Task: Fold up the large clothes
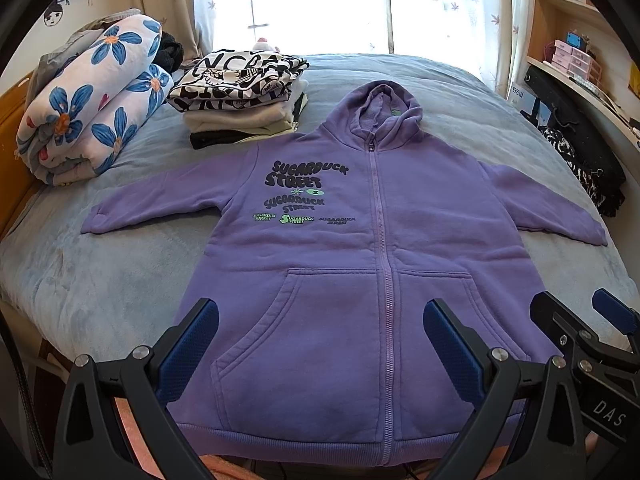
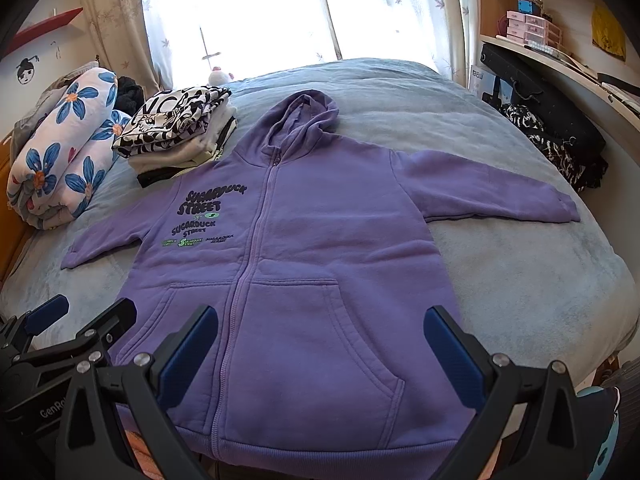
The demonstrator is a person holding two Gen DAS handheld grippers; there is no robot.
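Right now both the left gripper (image 1: 320,344) and right gripper (image 2: 322,344) hover spread and empty over the hem of the purple hoodie (image 1: 340,240), lying flat on the bed (image 1: 100,280), so a shallow pinch risks catching only the top layer, or dragging the thick fleece into wrinkles.

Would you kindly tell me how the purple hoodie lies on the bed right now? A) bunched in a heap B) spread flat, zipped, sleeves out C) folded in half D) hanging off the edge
B: the purple hoodie lies flat, zipper closed, both sleeves spread sideways on the bed.
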